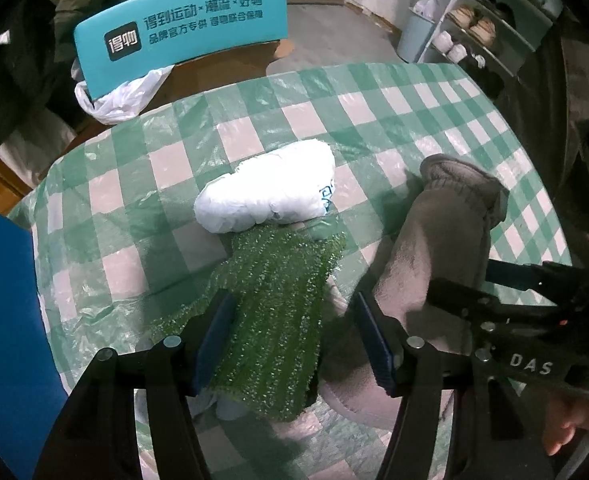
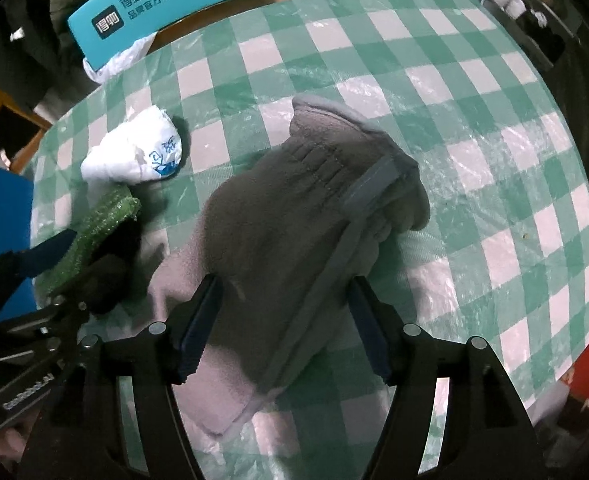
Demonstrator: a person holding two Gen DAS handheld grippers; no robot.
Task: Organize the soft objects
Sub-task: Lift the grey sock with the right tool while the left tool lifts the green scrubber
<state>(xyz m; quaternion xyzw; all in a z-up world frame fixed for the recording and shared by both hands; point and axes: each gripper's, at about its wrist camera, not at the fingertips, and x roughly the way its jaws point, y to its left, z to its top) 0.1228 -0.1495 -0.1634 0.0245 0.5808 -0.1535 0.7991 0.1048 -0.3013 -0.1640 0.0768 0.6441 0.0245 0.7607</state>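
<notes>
A green scouring cloth (image 1: 278, 312) lies on the checked tablecloth (image 1: 374, 120), between the jaws of my left gripper (image 1: 294, 340), which is open around it. A grey fleece glove (image 2: 294, 220) lies to its right; my right gripper (image 2: 282, 328) is open with its fingers either side of the glove. The glove (image 1: 434, 248) and the right gripper (image 1: 506, 320) also show in the left wrist view. A white crumpled plastic bag bundle (image 1: 266, 192) sits just beyond the green cloth, also in the right wrist view (image 2: 134, 156). The green cloth (image 2: 94, 236) shows there too.
A teal chair back (image 1: 182, 28) with a white plastic bag (image 1: 122, 96) stands at the table's far side. A blue object (image 1: 2, 320) is at the left edge. A shoe rack (image 1: 478, 28) stands at the far right. A red box (image 2: 586, 368) sits low right.
</notes>
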